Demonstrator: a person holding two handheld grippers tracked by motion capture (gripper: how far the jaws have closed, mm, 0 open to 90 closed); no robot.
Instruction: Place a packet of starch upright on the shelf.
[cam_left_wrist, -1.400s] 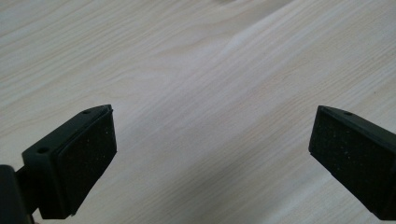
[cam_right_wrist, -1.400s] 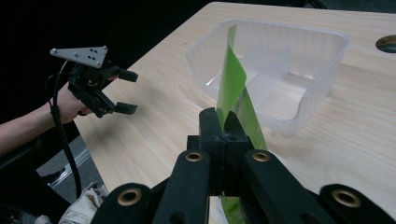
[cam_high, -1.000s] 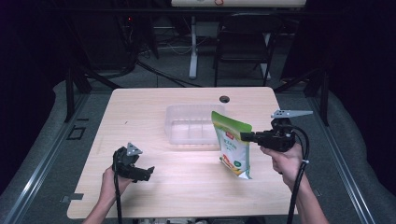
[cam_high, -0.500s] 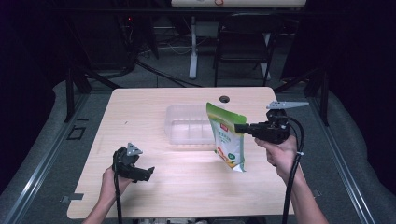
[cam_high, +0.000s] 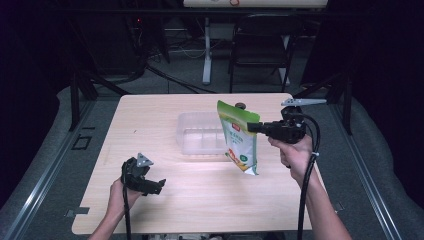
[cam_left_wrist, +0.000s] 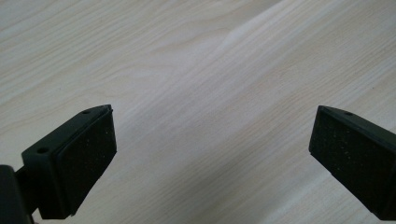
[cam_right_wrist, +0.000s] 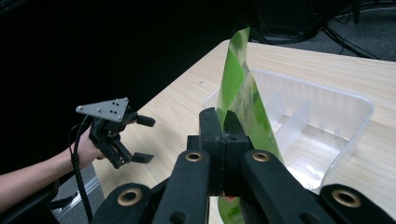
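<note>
A green and white snack pouch (cam_high: 240, 137) hangs in the air above the table's right half, pinched at its upper edge by my right gripper (cam_high: 252, 127), which is shut on it. In the right gripper view the two jaws press together on the green pouch (cam_right_wrist: 243, 100), with the clear plastic bin (cam_right_wrist: 322, 121) just beyond. The clear bin (cam_high: 200, 132) sits mid-table, left of the pouch. My left gripper (cam_high: 157, 184) rests low near the table's front left, open, its pads (cam_left_wrist: 88, 154) wide apart over bare wood.
A small dark round object (cam_high: 240, 105) lies near the table's far edge behind the pouch. A chair (cam_high: 260, 50) and a white stand stand beyond the light wooden table (cam_high: 150, 115). The left hand's gripper (cam_right_wrist: 114, 133) shows in the right gripper view.
My right gripper has lifted the pouch off the table and carried it a little left and up, toward the bin. The left gripper has stayed put.
</note>
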